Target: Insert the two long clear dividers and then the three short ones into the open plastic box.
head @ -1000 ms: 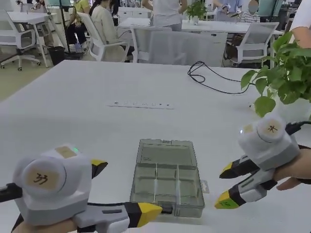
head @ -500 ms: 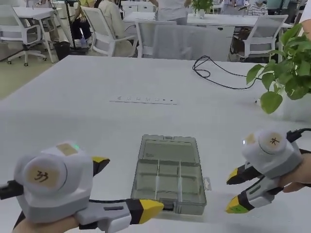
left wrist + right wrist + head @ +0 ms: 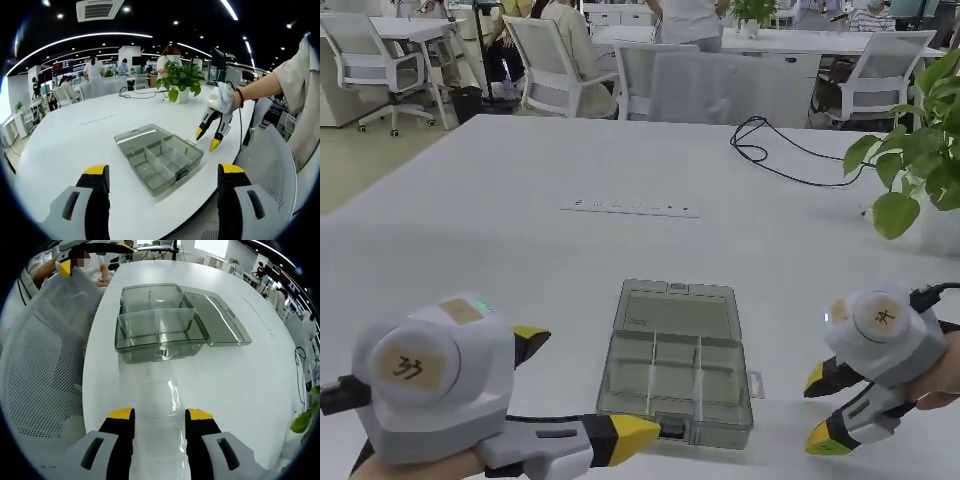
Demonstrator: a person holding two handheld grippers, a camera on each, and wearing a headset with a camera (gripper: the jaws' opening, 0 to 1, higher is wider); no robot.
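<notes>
box placement settles the coming move. the open plastic box (image 3: pixel 675 380) sits on the table between the two claws. the long axis of its base runs across the person from left to right, and its lid (image 3: pixel 678 312) is folded flat on the far side.

the right gripper (image 3: pixel 813 412) is just beside the box's right end, tips aimed at that short wall. its jaws are apart, with nothing seen between them in the head view. the left gripper (image 3: pixel 598 385) hangs off the near left corner, jaws spread wide and empty. its own view puts the box well ahead of it, so i judge the right one nearer.

clear walls (image 3: pixel 653 368) already split the base into a grid, though i cannot count them. in the right gripper view a clear streak (image 3: pixel 169 405) lies on the table ahead of the jaws; it may be a loose divider or only glare.

the white table (image 3: pixel 520 230) is smooth and shiny. a power strip (image 3: pixel 635 208) and a black cable (image 3: pixel 770 155) lie farther off, and a plant (image 3: pixel 920 150) stands at the right. office chairs (image 3: pixel 560 70) and seated people occupy the room behind.
</notes>
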